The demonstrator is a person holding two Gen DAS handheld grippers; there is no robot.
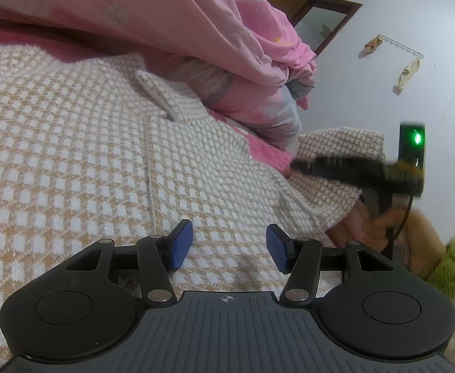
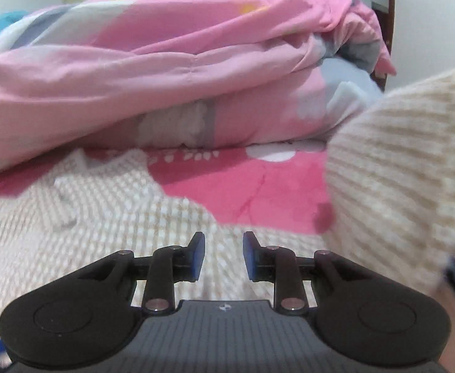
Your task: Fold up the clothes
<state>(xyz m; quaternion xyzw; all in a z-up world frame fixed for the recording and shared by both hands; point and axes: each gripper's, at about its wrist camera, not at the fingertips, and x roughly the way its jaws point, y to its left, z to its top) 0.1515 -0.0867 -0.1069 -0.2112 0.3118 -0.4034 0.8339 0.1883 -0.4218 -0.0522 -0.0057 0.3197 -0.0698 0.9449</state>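
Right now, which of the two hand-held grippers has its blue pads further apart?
The left hand-held gripper: its blue pads stand wide apart over the checked sweater. The right hand-held gripper shows a clearly narrower gap. Neither holds cloth.

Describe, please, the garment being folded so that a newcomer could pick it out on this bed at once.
Start from the heaped pink quilt along the back of the bed. Right in front of it, spread flat on the rose-pink sheet, lies the knitted sweater. Its small tan-and-white check sets it apart from the plain and flowered pink bedding around it.
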